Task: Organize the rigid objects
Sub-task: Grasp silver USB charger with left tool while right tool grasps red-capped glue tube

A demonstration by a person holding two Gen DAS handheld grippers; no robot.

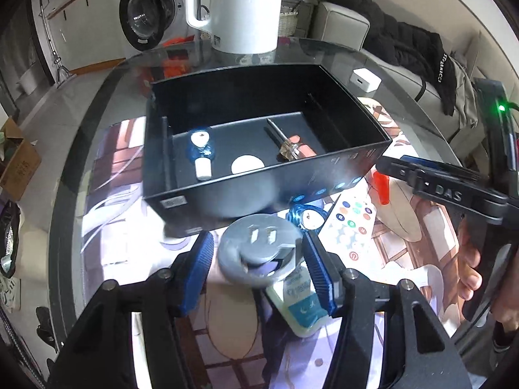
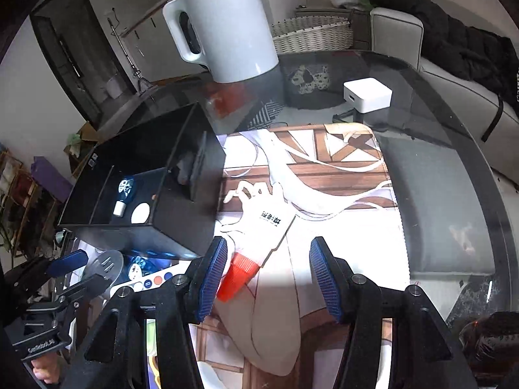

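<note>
Toward the near edge of the table [image 1: 129,97], just in front of the black box [image 1: 259,191], straddled the grey disc [image 1: 256,243] with the left gripper [image 1: 259,267], pads half apart and pressing on neither side. Poised the right gripper [image 2: 266,278], likewise half open, over the white bottle [image 2: 269,223], its red cap [image 2: 240,274] hard by one pad; possibly touched it, but could not tell from this angle. Gripped nothing in either. Stood at the picking step. Counted a bulb [image 1: 201,149], a white puck [image 1: 248,164] and a screwdriver [image 1: 292,147] already in the box, with a remote [image 1: 352,227] and a second bulb [image 1: 308,215] outside its front wall. Judged the next move: needed to close squarely on the disc's rim, clear of the tube [image 1: 301,304] beneath, then lift over the wall.
</note>
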